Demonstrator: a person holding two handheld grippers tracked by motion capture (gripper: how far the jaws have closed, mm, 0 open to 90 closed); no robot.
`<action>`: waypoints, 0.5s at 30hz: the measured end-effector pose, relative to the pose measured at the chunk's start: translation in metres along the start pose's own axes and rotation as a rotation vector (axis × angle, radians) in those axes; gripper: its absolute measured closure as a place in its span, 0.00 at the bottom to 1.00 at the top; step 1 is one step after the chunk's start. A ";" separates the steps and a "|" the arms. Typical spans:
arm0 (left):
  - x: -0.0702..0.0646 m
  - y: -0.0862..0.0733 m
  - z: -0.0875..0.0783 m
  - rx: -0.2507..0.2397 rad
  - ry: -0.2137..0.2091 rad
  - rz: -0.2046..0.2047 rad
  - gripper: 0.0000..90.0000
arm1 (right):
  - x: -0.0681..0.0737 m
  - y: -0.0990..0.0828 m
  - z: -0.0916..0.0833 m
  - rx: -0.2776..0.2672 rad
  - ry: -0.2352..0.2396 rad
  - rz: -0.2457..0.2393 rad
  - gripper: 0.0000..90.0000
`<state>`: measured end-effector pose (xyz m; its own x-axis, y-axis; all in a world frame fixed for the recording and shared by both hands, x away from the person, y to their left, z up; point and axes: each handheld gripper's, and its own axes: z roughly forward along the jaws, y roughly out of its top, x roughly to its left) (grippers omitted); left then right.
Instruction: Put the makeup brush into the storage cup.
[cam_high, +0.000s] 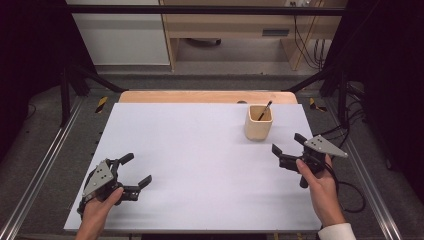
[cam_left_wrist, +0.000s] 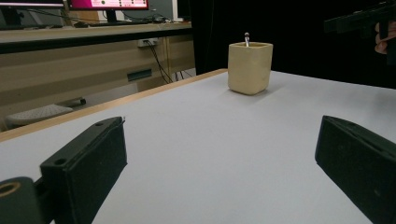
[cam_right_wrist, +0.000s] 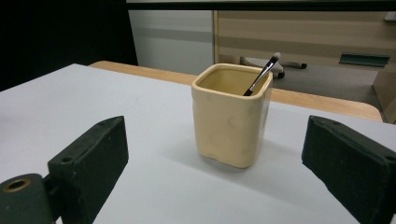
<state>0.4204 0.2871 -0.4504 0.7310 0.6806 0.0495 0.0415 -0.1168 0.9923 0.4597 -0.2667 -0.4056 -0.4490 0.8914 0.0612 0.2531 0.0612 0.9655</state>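
Cup (cam_high: 259, 123), cream, square, upright with brush (cam_high: 265, 110) leaning inside; I keep right gripper (cam_high: 288, 148) just beside it, jaws apart and aimed to straddle it, left gripper (cam_high: 135, 171) well away, likewise spread, idle.

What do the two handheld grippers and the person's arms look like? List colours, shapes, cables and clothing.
Both the left gripper and the right gripper are black, each topped by a grey three-cornered plate with small holes. Their fingers are blocky, black and matte. A black cable trails from the right one. A white sleeve cuff shows at the right wrist.
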 end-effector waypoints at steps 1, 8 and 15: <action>0.000 0.000 0.000 0.000 0.000 0.000 0.02 | 0.000 -0.002 -0.001 0.002 0.000 -0.002 0.08; 0.000 0.000 0.000 0.001 -0.001 0.003 0.02 | 0.002 -0.008 -0.006 0.009 0.001 -0.007 0.07; 0.000 0.000 0.000 0.000 -0.001 0.003 0.02 | 0.005 -0.013 -0.009 0.007 -0.008 -0.020 0.04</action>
<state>0.4200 0.2873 -0.4500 0.7318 0.6795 0.0527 0.0390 -0.1189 0.9921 0.4458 -0.2670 -0.4158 -0.4470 0.8937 0.0394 0.2497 0.0823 0.9648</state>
